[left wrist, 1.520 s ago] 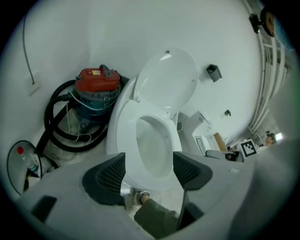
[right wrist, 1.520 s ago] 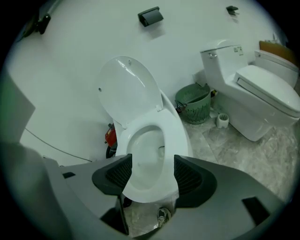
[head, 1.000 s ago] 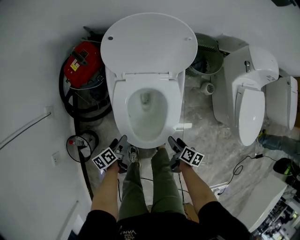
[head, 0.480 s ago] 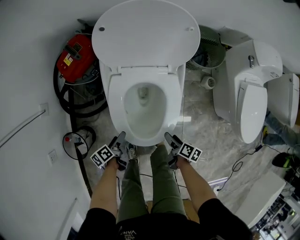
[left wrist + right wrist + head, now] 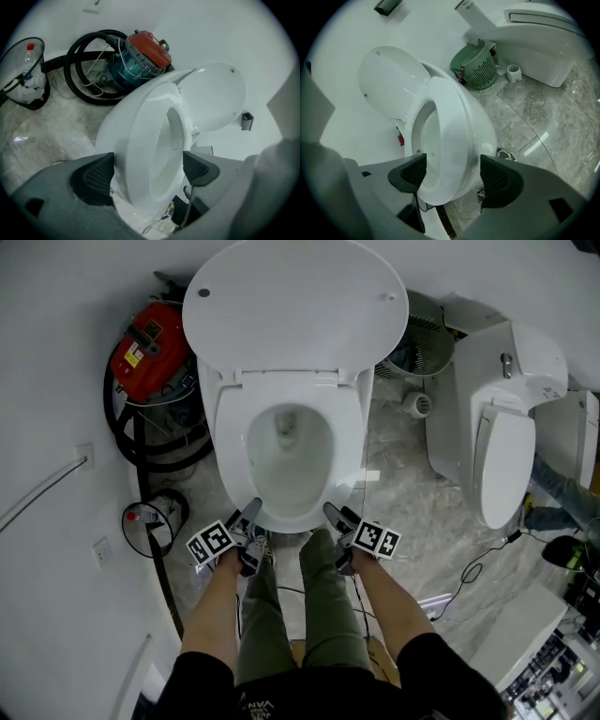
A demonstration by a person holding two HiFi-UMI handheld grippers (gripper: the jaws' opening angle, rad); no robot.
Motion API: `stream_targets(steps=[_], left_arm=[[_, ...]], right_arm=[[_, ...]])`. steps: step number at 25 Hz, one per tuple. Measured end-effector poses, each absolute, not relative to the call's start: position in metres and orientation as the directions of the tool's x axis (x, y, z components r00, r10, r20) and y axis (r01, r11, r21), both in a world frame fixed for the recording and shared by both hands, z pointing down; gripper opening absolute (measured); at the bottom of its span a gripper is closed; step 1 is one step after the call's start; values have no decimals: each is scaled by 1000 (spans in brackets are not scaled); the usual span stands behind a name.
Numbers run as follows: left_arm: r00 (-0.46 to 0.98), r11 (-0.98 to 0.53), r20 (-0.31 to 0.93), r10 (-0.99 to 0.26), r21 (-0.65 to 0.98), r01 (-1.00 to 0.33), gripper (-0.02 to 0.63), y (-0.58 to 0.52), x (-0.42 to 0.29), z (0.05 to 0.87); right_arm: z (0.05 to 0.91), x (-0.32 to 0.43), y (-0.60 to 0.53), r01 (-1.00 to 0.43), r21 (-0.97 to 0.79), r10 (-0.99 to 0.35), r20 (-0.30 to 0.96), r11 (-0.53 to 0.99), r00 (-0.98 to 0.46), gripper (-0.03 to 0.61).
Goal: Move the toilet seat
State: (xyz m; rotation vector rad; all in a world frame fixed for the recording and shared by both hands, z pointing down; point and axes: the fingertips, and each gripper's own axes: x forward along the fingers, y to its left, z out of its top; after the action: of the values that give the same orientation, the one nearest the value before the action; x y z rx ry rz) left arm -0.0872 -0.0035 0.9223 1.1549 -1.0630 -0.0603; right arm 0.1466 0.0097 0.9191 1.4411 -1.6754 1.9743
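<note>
White seat: the toilet seat [image 5: 349,442] lies flat on the bowl [image 5: 291,465] in the middle of the head view. The lid [image 5: 295,306] stands up behind it at the top of the frame.
What changed: compared with a second ago, both grippers have dropped and crept in on the front of the seat. They used to hang a bit back from it. Now their tips sit just at the front rim, one on each side.
Left gripper [image 5: 246,518]: the jaws have just been opening and now stand wide apart. In the left gripper view [image 5: 146,171] the front curve of the seat [image 5: 150,119] shows in the gap, but neither pad is on it.
Right gripper [image 5: 337,517]: same story, it opened a little and the jaws are apart. In the right gripper view [image 5: 449,176] the seat's nose [image 5: 452,112] is framed between them with nothing pressing.
What it means: I'd call this the approach before the grab. The seat hasn't been moved yet, so the task has barely started.
Seat direction: the long axis runs top to bottom in the head view. The hinge end is at the top under the lid, and the rounded nose points at the bottom of the frame.
Clutter: there's a red vacuum cleaner [image 5: 155,357] at upper left and a second toilet [image 5: 497,456] at right. Both are well apart from the seat.
</note>
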Motion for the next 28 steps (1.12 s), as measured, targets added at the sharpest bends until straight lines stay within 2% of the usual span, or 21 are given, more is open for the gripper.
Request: stream_targets(steps=[6, 9, 16, 28], left_arm=[[547, 476, 665, -509, 746, -465, 452, -4, -86, 921], [550, 476, 683, -481, 730, -490, 386, -1, -87, 921], [564, 485, 660, -496, 749, -451, 309, 4, -92, 912], [626, 444, 568, -534, 819, -364, 316, 5, -95, 869]], right_arm=[[919, 144, 7, -659, -660, -434, 744, -360, -508, 342], [920, 142, 10, -661, -659, -423, 746, -360, -514, 343], [913, 132, 15, -662, -666, -408, 741, -345, -534, 348], [870, 126, 9, -627, -718, -455, 687, -303, -567, 365]])
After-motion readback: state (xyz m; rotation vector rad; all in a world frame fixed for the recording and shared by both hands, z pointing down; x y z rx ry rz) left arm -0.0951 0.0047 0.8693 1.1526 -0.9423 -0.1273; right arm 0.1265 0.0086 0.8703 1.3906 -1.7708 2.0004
